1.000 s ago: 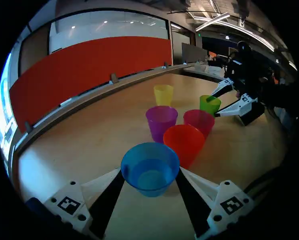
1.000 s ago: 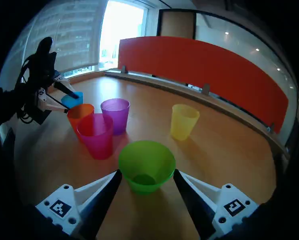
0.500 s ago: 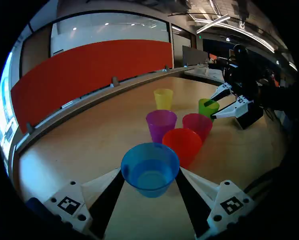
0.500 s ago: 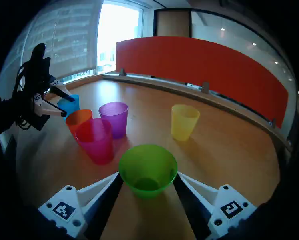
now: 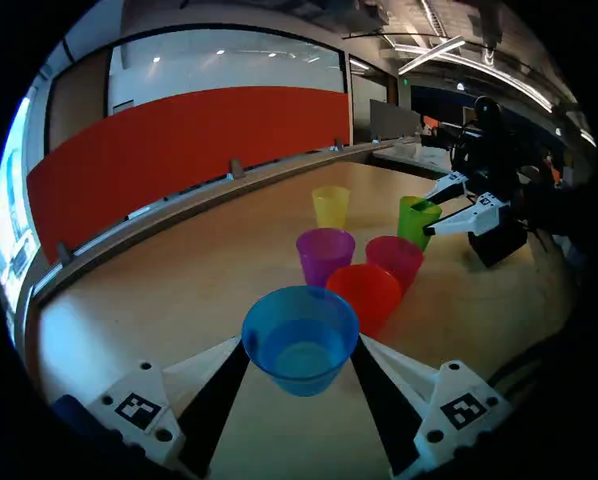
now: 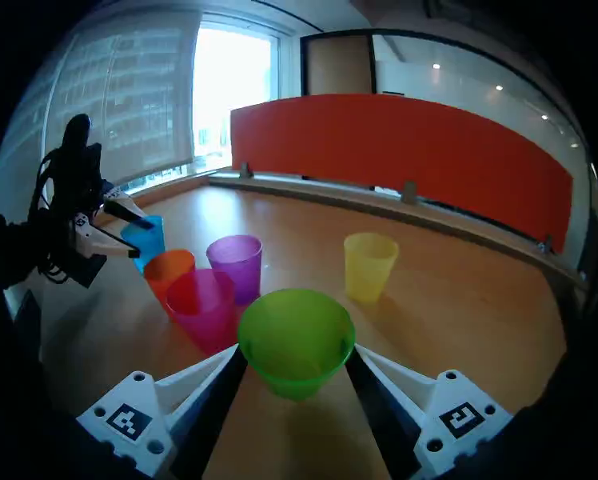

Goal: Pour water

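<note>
Blue cup (image 5: 300, 340), upright with water in its bottom, is clamped between the fingers of the left gripper (image 5: 299, 342), which press on its two sides. Just ahead of those jaws stands the orange cup (image 5: 364, 292), then the pink cup (image 5: 395, 256) and purple cup (image 5: 324, 252), with the yellow cup (image 5: 331, 206) beyond, all on the table (image 5: 179, 280). The right gripper (image 6: 295, 352) likewise grips an upright green cup (image 6: 297, 340) between its jaws
</note>
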Demonstrator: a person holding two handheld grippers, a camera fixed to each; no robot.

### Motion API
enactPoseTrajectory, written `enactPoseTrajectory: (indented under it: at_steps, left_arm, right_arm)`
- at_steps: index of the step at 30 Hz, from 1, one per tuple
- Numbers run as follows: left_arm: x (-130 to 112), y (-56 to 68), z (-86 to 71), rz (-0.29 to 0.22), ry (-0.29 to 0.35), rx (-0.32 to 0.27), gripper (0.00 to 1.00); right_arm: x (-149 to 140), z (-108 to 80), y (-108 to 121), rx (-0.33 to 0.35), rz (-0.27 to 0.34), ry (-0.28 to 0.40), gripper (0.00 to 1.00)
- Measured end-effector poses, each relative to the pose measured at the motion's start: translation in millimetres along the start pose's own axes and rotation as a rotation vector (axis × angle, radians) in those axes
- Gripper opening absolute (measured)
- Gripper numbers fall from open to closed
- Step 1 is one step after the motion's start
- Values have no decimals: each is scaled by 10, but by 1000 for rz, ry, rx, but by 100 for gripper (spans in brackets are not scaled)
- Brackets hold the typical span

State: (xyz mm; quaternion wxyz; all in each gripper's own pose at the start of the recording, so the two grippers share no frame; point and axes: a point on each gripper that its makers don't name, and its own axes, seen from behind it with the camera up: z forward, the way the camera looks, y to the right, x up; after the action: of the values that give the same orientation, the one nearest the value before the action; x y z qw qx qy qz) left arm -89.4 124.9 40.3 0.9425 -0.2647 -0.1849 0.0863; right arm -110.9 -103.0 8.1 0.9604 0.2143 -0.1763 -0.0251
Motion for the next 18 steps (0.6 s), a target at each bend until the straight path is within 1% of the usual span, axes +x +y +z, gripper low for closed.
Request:
enactPoseTrajectory:
  at_steps: [11, 18]
  left_arm:
    - [94, 60, -144, 1, 41, 10, 85]
    - [166, 68, -225, -6, 67, 21, 85]
  right_arm:
    - [288, -51, -181, -13, -25, 140, 89]
    - [483, -83, -272, -23, -30, 219, 88]
